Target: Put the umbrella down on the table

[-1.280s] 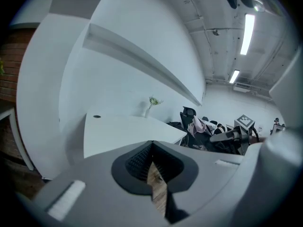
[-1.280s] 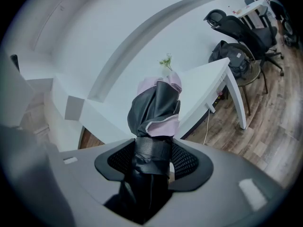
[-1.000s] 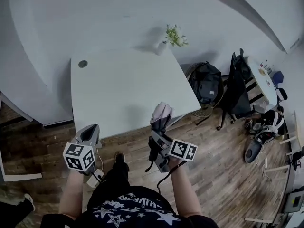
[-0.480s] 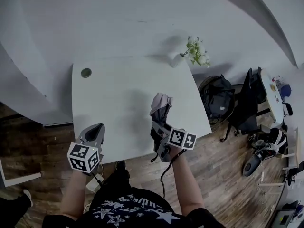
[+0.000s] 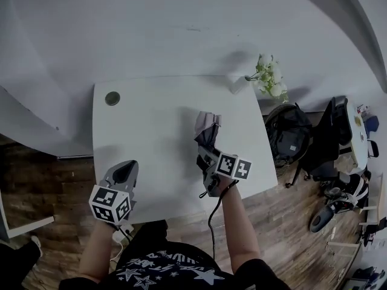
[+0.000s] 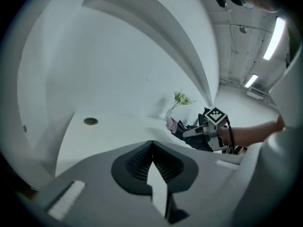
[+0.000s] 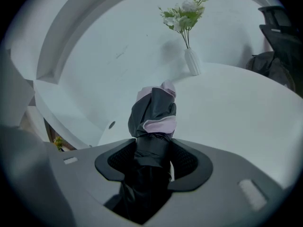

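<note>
A folded dark umbrella [image 5: 206,132] with pink panels sticks out of my right gripper [image 5: 205,153], which is shut on its lower part. It hangs over the right half of the white table [image 5: 151,125], tip pointing toward the far edge. In the right gripper view the umbrella [image 7: 154,115] fills the space between the jaws of the right gripper [image 7: 154,157]. My left gripper [image 5: 124,171] is shut on nothing over the table's front left edge. From the left gripper [image 6: 152,144], the umbrella [image 6: 176,126] shows off to the right.
A white vase of flowers [image 5: 266,80] stands at the table's far right corner. A round grommet [image 5: 112,98] sits at the far left. A backpack [image 5: 290,139] and a dark chair [image 5: 331,132] stand on the wooden floor to the right. A curved white wall runs behind the table.
The right gripper has carried the umbrella from beyond the table's front edge to over the tabletop. The left gripper has come forward to the front edge.
</note>
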A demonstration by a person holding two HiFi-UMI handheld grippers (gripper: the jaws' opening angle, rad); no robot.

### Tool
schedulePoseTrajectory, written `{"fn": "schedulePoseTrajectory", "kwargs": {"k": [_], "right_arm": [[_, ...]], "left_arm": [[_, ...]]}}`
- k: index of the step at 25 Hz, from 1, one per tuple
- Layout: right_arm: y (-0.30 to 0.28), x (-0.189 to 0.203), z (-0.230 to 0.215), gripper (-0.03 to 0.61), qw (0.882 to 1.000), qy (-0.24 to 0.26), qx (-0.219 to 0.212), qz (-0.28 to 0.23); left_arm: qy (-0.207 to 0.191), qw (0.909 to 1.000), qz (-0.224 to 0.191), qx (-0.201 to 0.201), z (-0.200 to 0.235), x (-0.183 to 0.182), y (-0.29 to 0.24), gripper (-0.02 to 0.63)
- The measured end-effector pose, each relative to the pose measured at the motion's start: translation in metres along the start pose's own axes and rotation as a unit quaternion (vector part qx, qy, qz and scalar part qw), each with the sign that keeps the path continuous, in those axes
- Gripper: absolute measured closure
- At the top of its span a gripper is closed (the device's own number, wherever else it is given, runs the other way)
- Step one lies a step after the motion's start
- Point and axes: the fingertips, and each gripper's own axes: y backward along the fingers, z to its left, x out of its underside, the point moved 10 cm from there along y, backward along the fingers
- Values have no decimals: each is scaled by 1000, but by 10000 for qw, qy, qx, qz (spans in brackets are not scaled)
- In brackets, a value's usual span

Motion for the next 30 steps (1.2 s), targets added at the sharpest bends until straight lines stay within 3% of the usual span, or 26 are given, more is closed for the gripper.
{"fn": "schedulePoseTrajectory", "kwargs": {"k": [5, 14, 25, 30], "right_arm": [[-21, -9, -1, 337, 9998, 91, 165, 72], [-36, -10, -6, 337, 9931, 779, 826, 290], [-39, -5, -9, 328, 9922, 813, 894, 296], [-24, -8, -9, 311, 9943, 743, 767, 61]], "left_arm": [[47, 10000, 19, -59, 8, -4, -5, 611], [107, 9998, 90, -117, 11, -2, -8, 611], [146, 9997, 102, -178, 3, 2, -3, 611], [112, 9997, 86, -197, -6, 3, 4, 611]]}}
